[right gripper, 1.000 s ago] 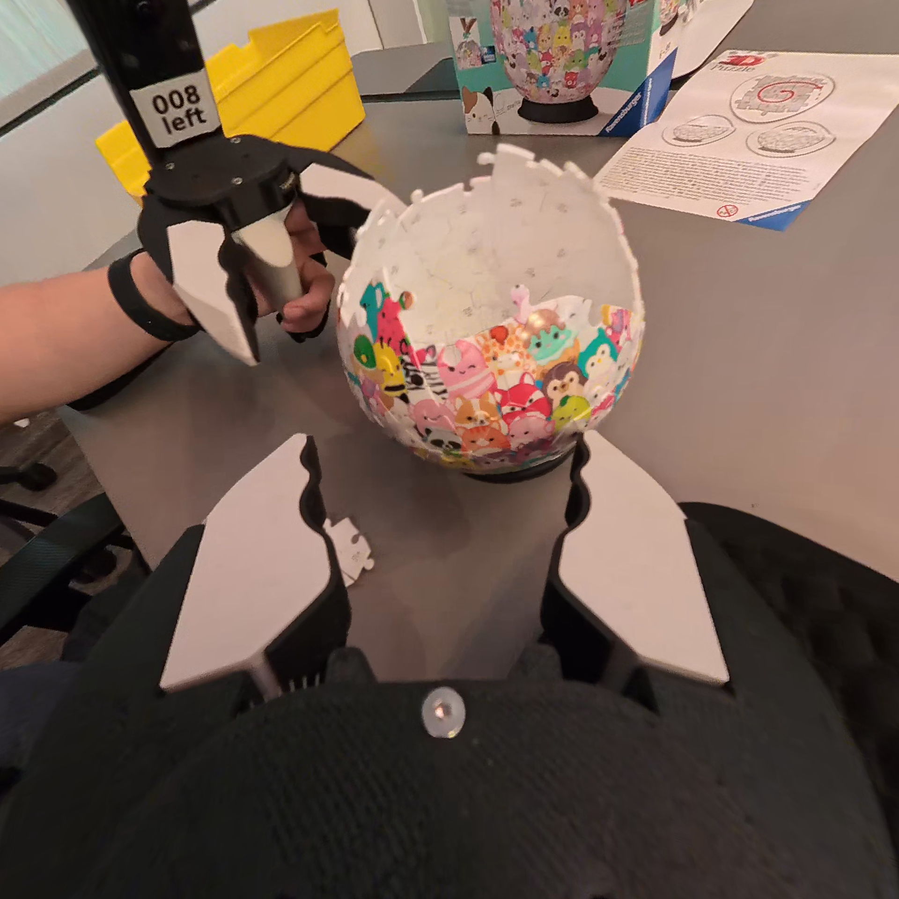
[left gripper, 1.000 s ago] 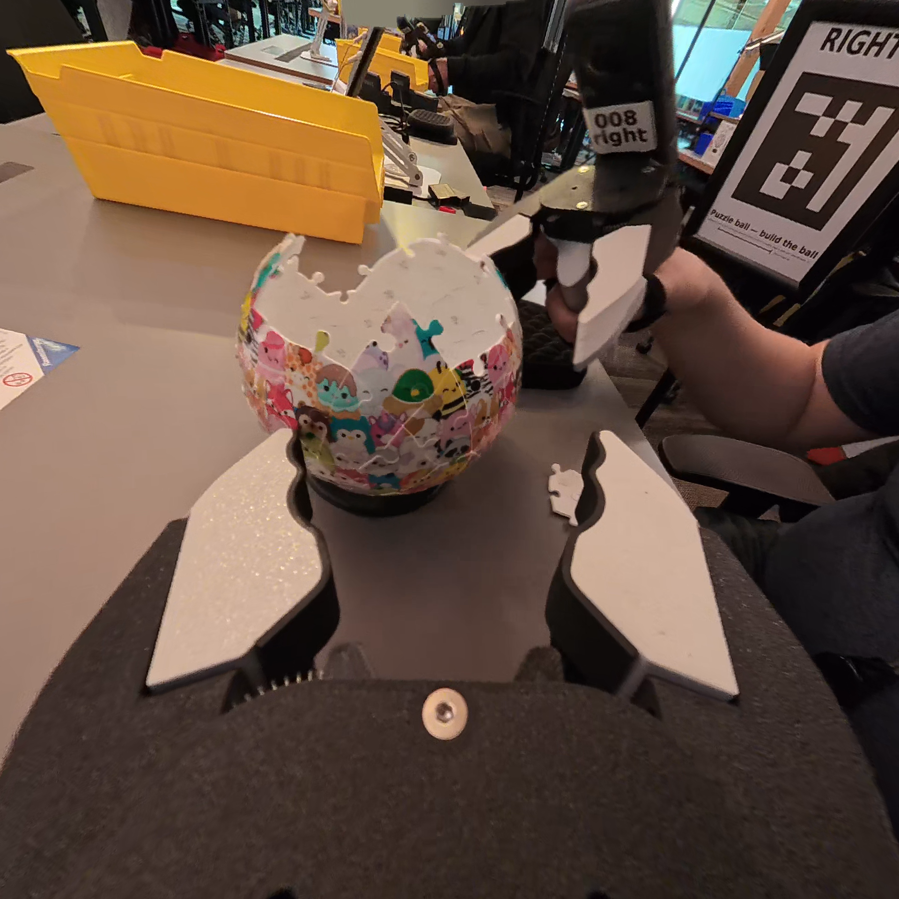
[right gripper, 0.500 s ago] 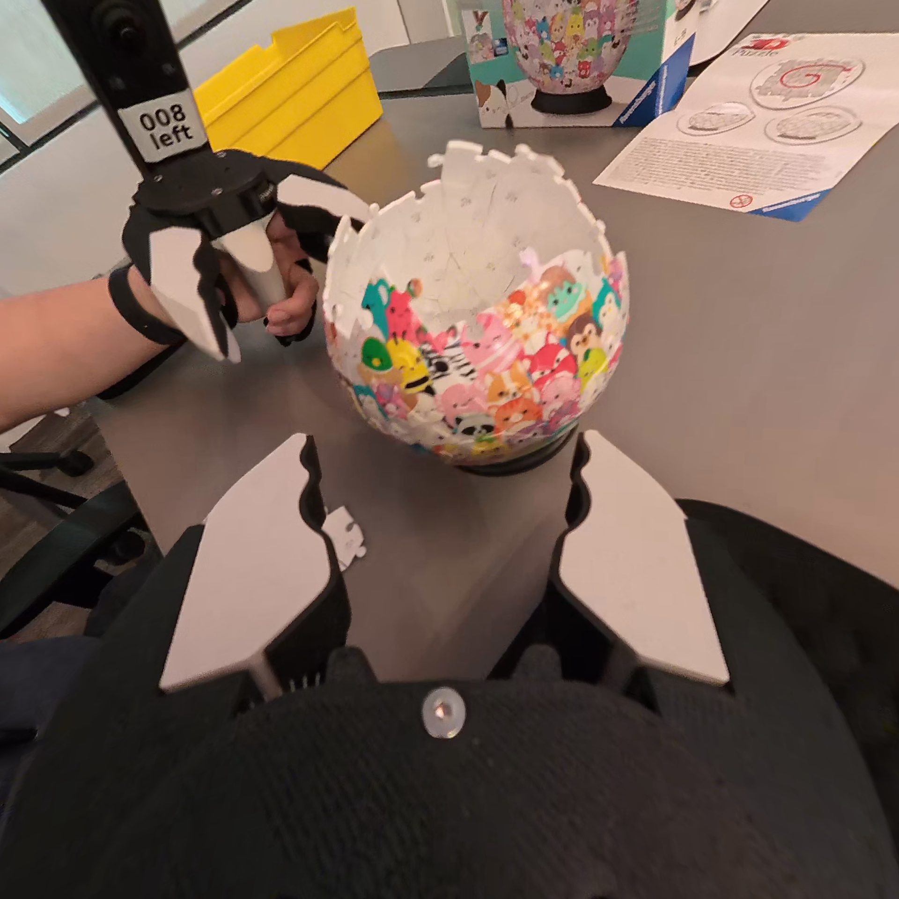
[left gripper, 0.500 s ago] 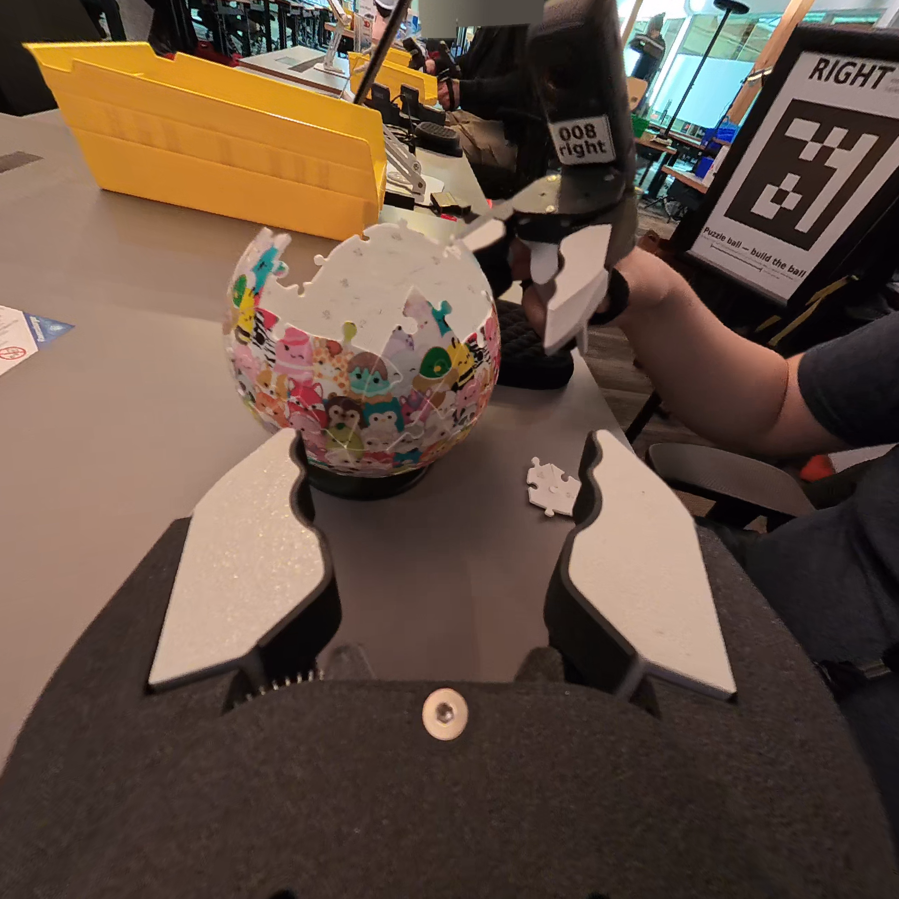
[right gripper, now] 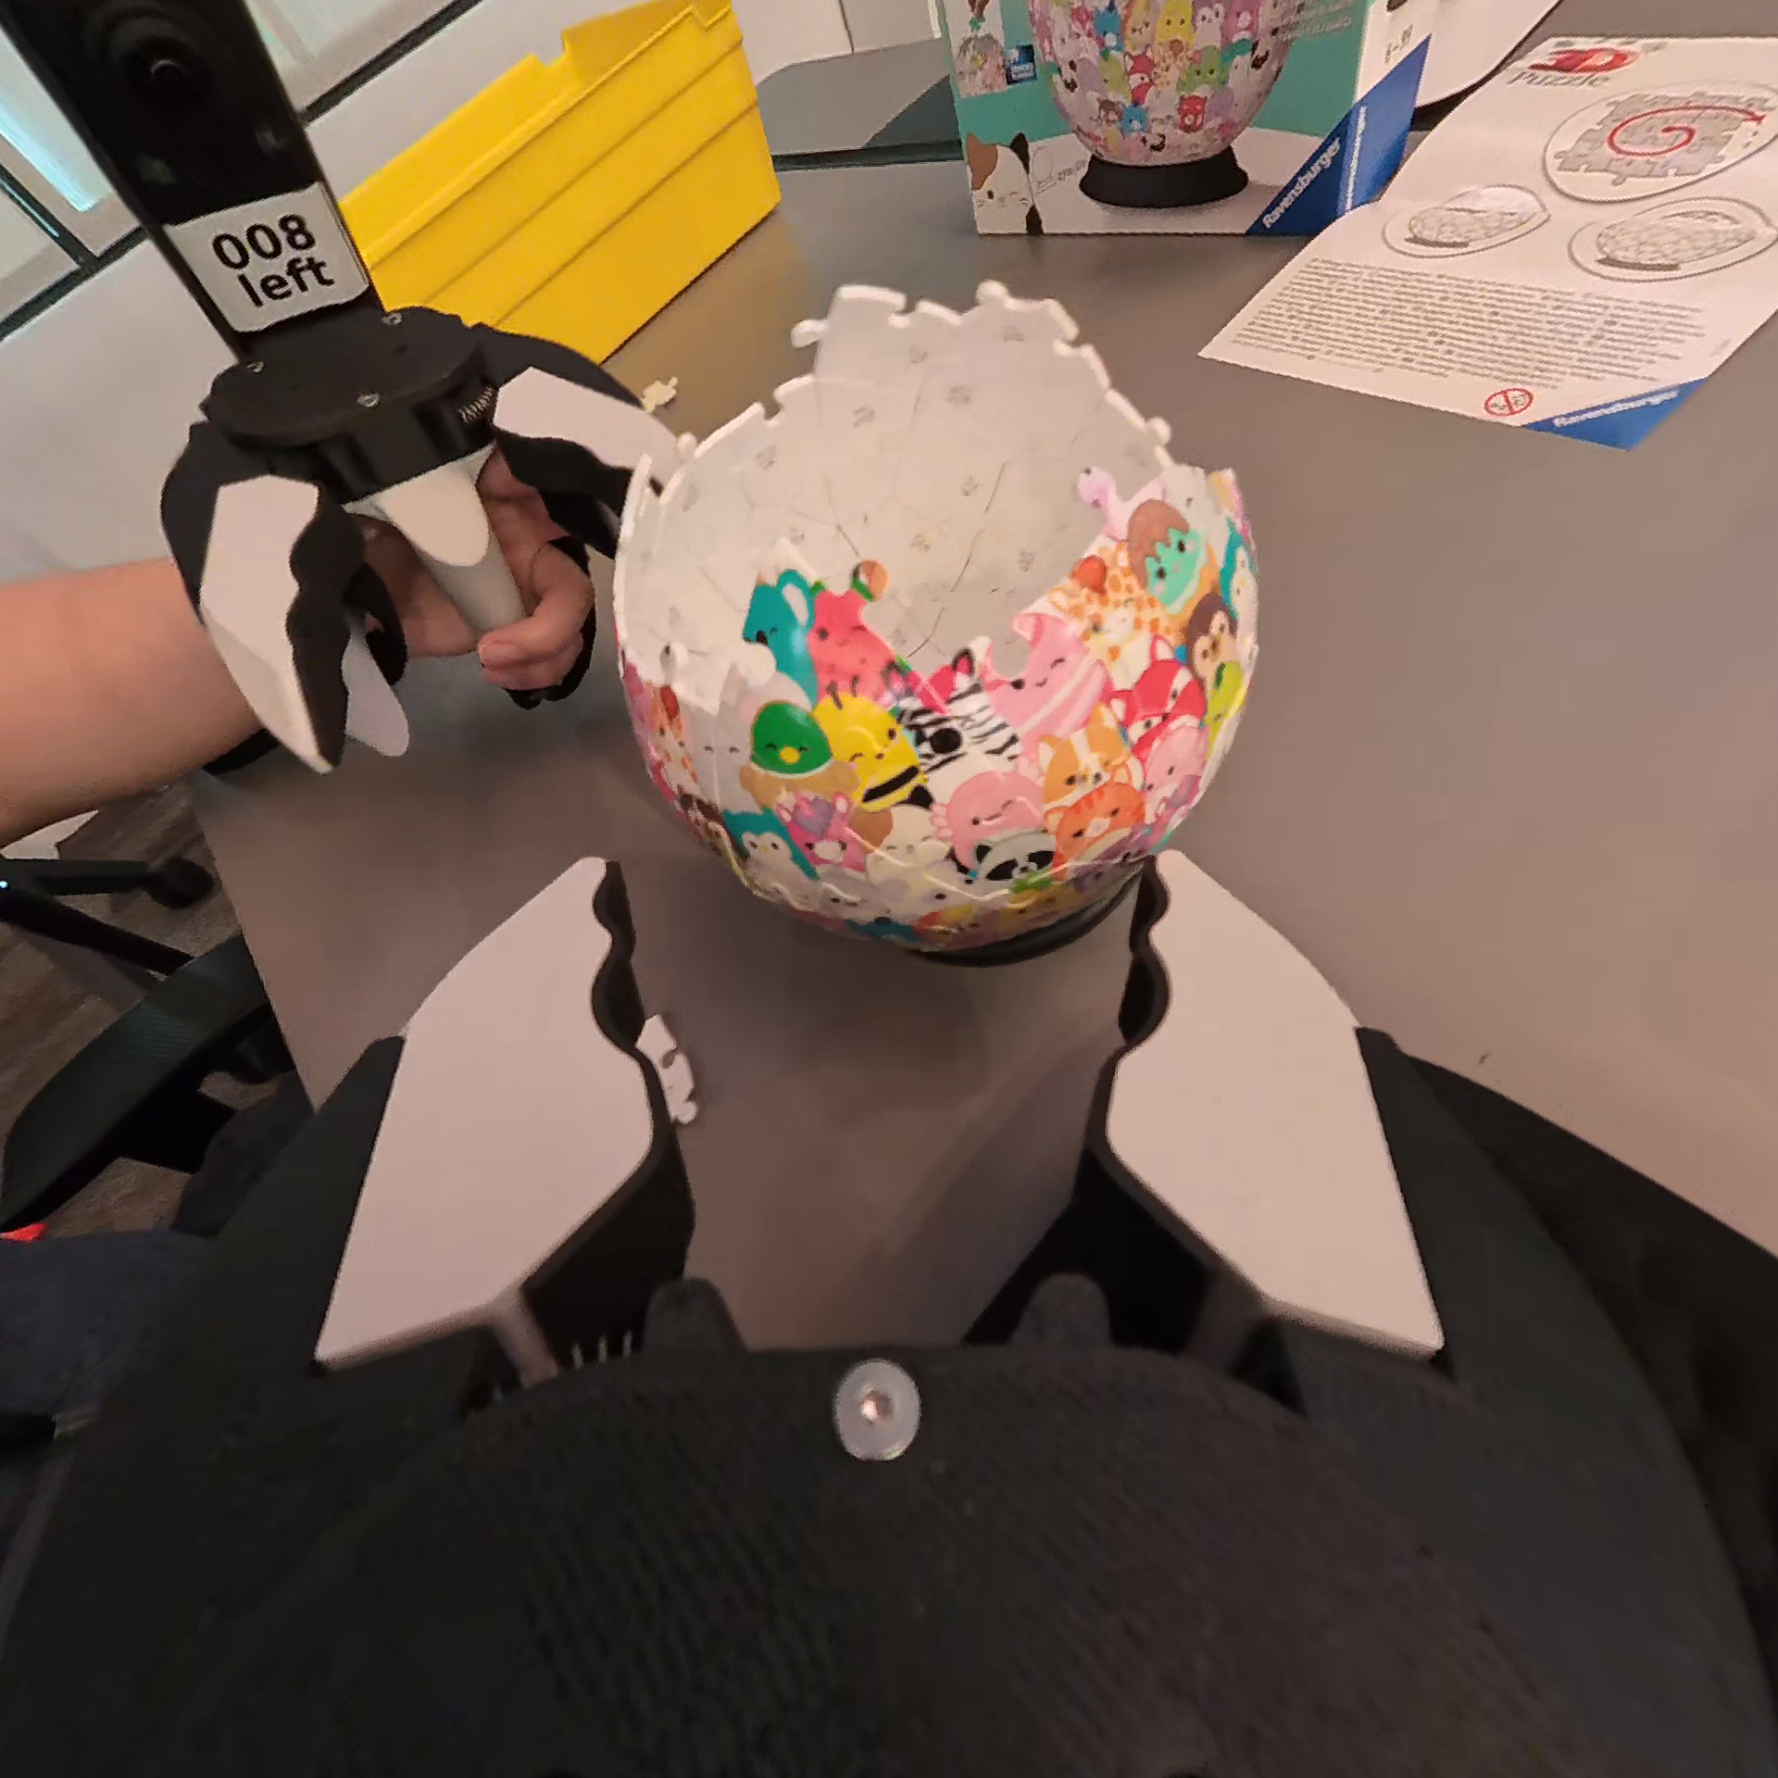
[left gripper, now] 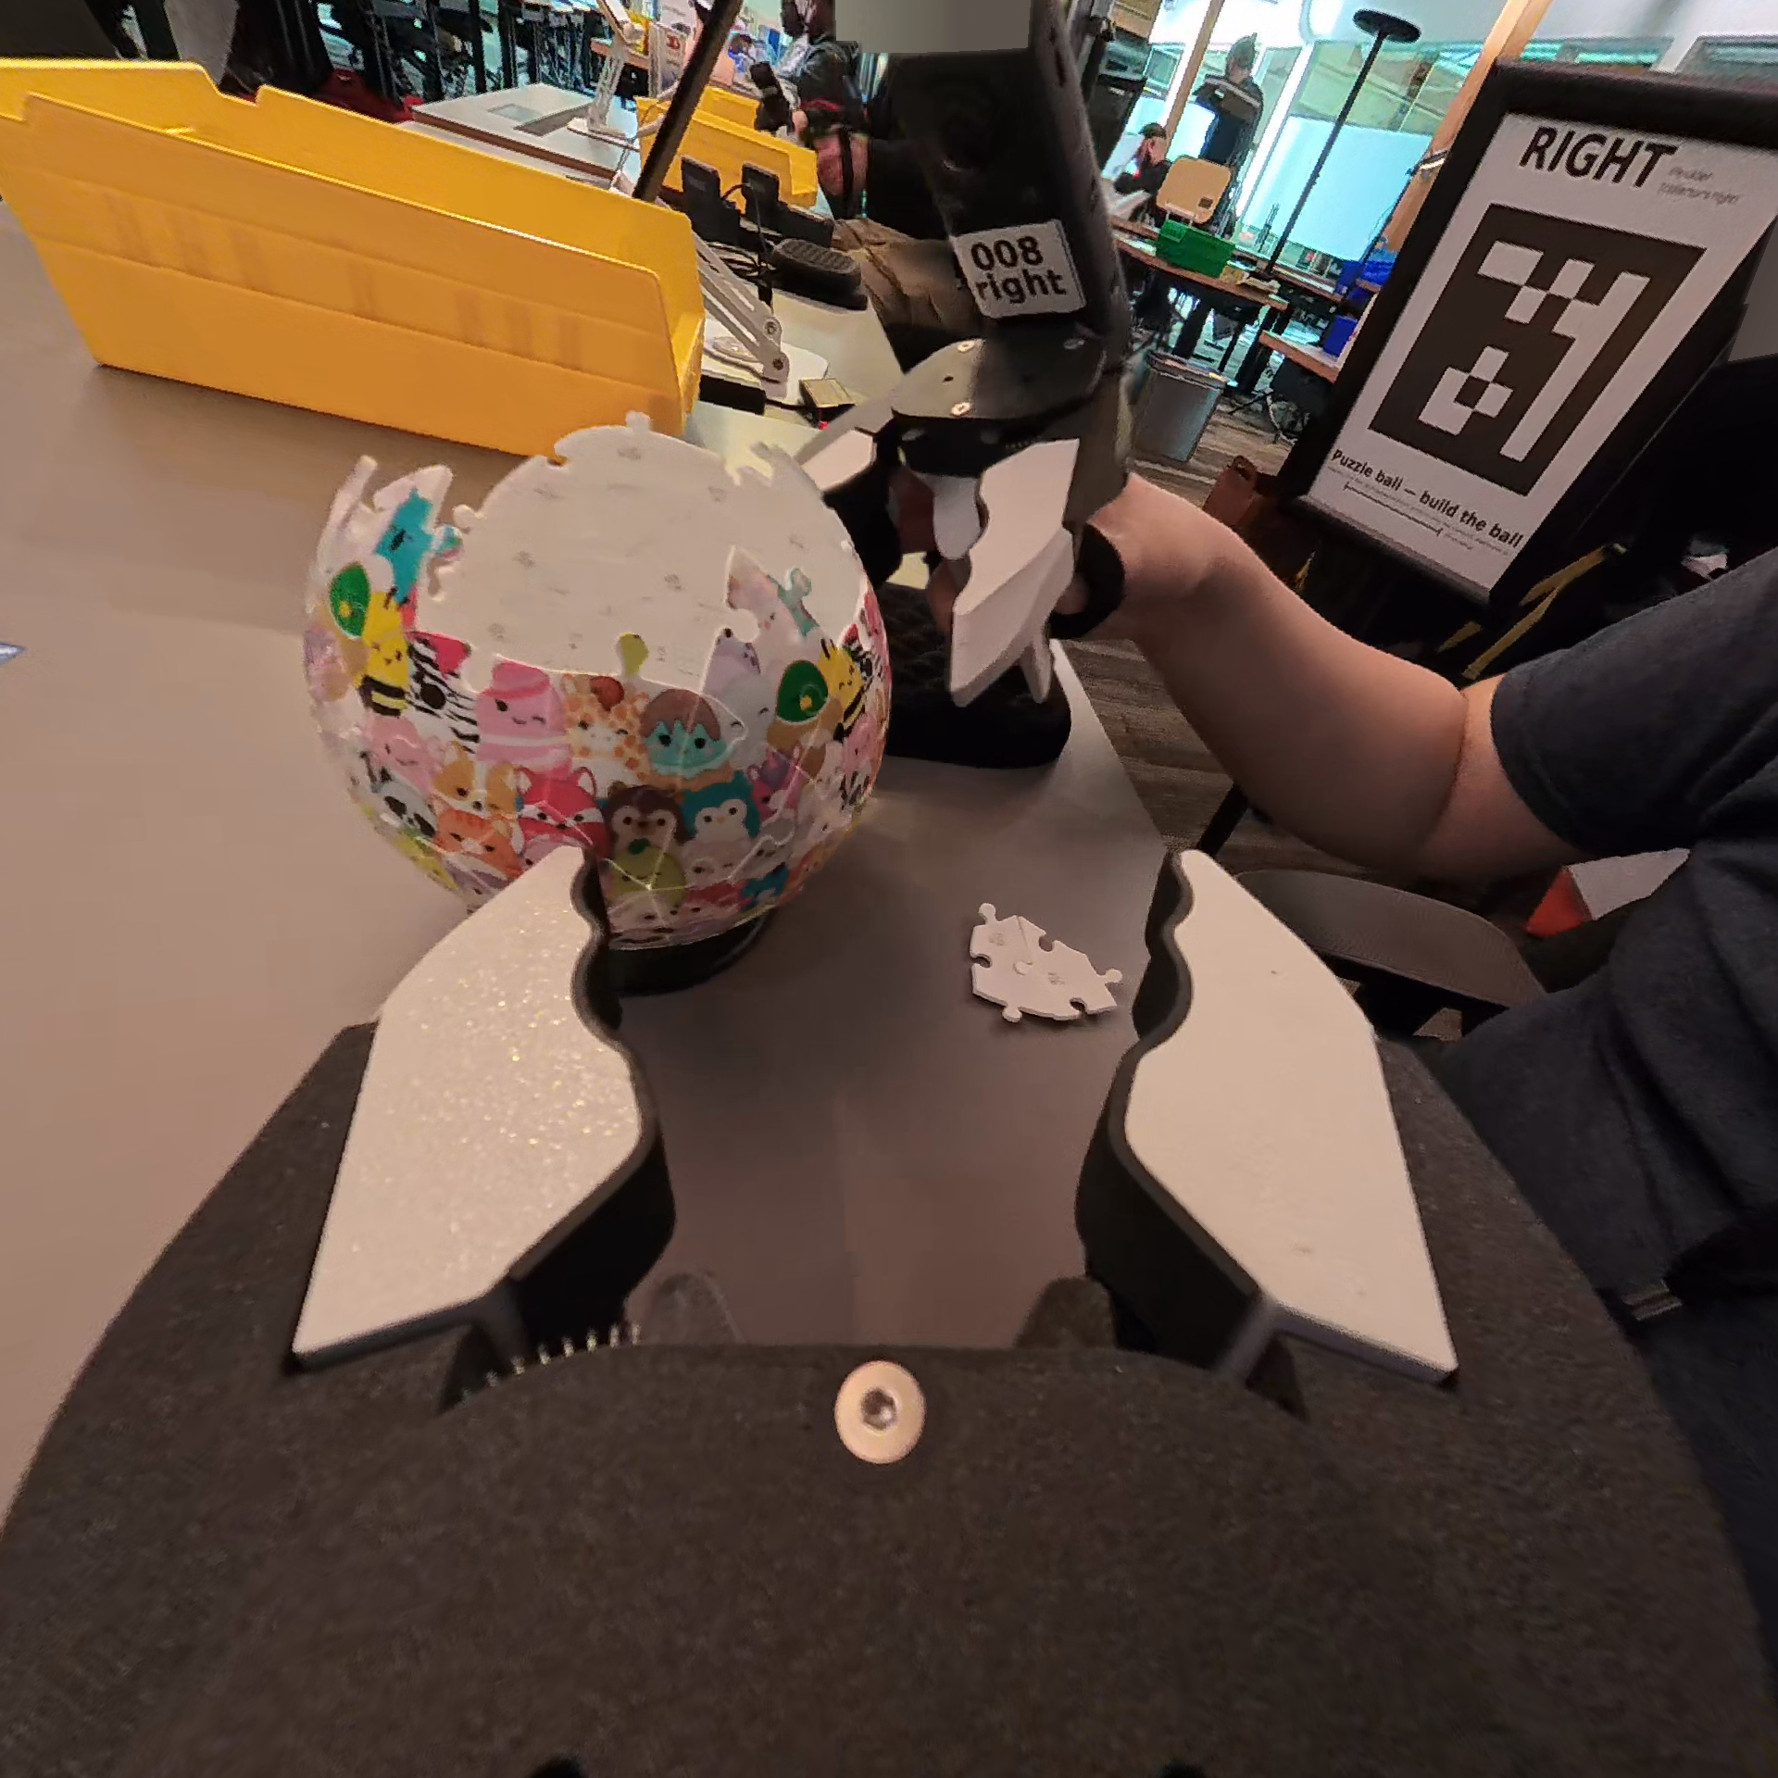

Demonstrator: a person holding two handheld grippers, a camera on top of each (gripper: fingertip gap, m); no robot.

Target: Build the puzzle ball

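Half-built puzzle ball [left gripper: 596,712] upright on black stand [left gripper: 688,962], mid grey table [left gripper: 173,866], top open, white insides showing. Left gripper [left gripper: 871,914] spread wide, nothing held, left finger tip overlapping ball's base in view. Right gripper [right gripper: 880,924] likewise wide apart & empty, just short of ball. Loose white joined pcs [left gripper: 1039,967] flat on table, just beside left gripper's right finger. Yellow bins [left gripper: 366,279] behind; puzzle box [right gripper: 1174,115] & instruction sheet [right gripper: 1501,250] farther back.

Puzzle ball [left gripper: 596,702] half-built on stand; loose pcs [left gripper: 1039,977] beside.
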